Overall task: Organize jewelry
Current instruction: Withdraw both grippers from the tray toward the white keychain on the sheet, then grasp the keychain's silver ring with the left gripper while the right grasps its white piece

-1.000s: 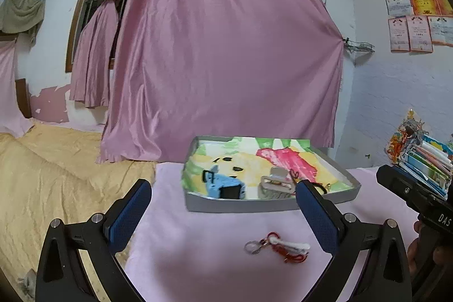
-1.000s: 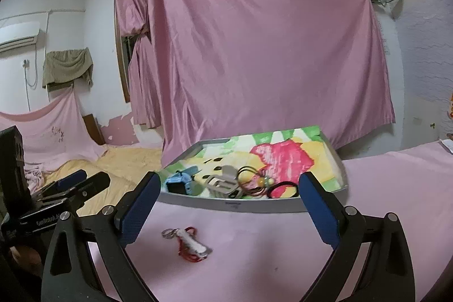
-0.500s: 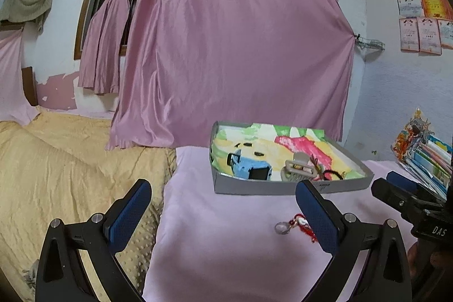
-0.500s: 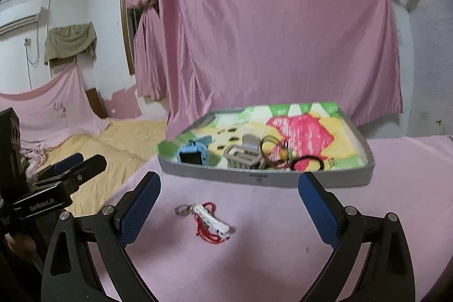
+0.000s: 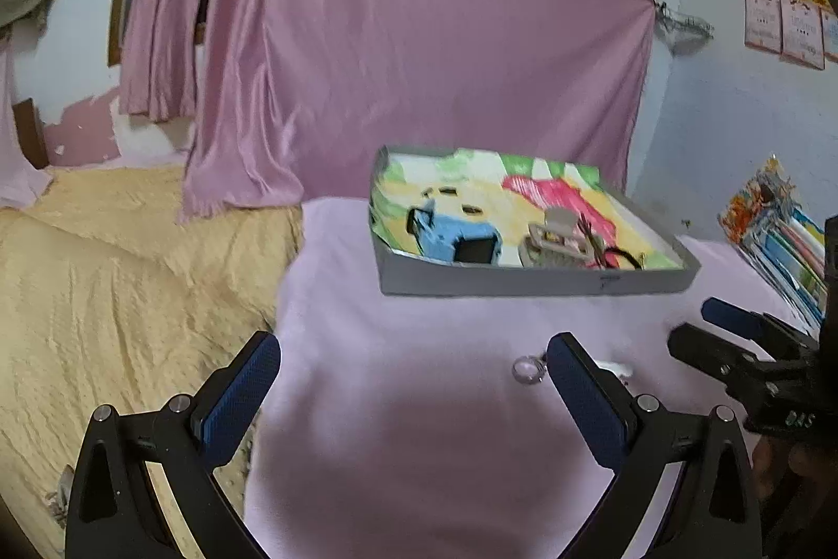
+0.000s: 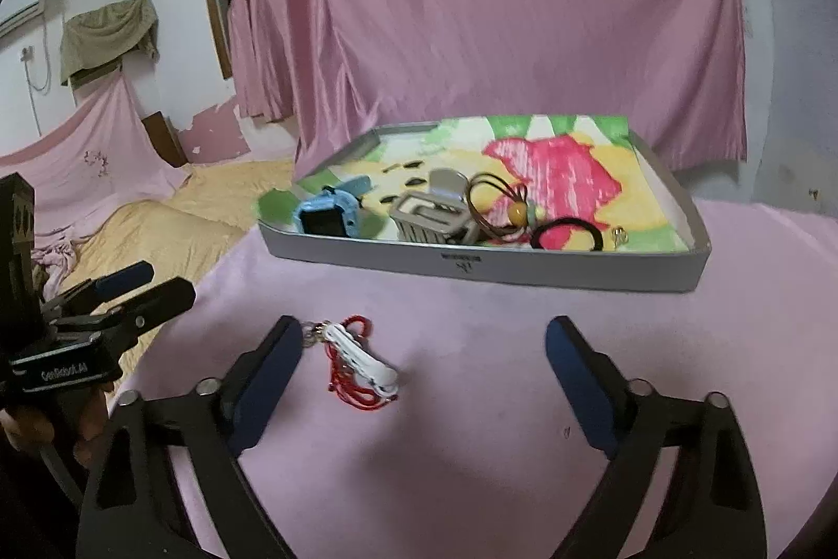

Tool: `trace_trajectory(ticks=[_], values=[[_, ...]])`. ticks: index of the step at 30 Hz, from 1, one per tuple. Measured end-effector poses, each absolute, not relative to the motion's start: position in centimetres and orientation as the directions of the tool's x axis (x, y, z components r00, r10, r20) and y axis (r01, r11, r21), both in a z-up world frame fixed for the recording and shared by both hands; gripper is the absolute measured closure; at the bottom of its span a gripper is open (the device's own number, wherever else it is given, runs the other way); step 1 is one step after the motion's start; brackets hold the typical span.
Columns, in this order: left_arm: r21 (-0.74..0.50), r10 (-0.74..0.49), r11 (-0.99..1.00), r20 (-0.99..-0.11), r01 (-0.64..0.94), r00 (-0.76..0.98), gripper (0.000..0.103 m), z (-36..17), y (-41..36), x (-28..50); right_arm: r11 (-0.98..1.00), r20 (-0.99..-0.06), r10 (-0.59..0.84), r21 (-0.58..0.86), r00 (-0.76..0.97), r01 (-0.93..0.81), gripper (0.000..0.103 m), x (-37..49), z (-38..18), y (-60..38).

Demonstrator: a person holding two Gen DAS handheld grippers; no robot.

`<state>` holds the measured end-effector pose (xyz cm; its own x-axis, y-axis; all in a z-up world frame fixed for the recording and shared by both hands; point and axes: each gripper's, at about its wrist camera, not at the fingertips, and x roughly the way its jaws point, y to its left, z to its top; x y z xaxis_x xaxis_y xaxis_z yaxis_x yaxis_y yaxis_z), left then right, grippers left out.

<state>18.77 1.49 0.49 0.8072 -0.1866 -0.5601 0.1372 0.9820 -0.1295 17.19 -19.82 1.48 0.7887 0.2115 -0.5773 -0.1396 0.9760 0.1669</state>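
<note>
A white charm on a red cord with a metal ring lies on the pink cloth, just right of my right gripper's left finger. My right gripper is open and empty above the cloth. In the left wrist view only the charm's ring shows, beside the right finger of my open, empty left gripper. A grey tray with a colourful lining sits behind, holding a blue watch, a grey clip, a brown cord with a bead and a black hair tie.
The left gripper's body shows at the left of the right wrist view; the right gripper shows at the right of the left wrist view. A yellow blanket lies left of the pink cloth. Stacked papers stand at right.
Both grippers have come down and closer to the cloth. The charm now lies nearer my right gripper's left finger, and my left gripper's right finger hides most of it.
</note>
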Motion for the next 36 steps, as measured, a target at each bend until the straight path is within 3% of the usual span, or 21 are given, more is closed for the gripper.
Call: trace_trajectory(ticks=[10,17,27,36], values=[[-0.108,-0.225,0.973,-0.619,0.202,0.752,0.002,-0.4,-0.4,19.9,0.962,-0.644,0.262,0.229,0.719,-0.146,0.053,19.2,-0.2,-20.0],[-0.121,-0.255,0.964,-0.676,0.237,0.692,0.015,-1.4,-1.6,20.9,0.954,-0.670,0.298,0.240,0.680,-0.182,0.066,19.7,-1.2,-19.4],[-0.127,-0.279,0.953,-0.721,0.275,0.634,0.036,-2.3,-2.7,21.8,0.937,-0.671,0.349,0.261,0.654,-0.233,0.076,19.8,-1.4,-19.0],[-0.120,-0.295,0.942,-0.745,0.315,0.599,0.043,-2.6,-3.8,22.8,0.926,-0.692,0.378,0.274,0.615,-0.260,0.077,20.4,-1.8,-18.5]])
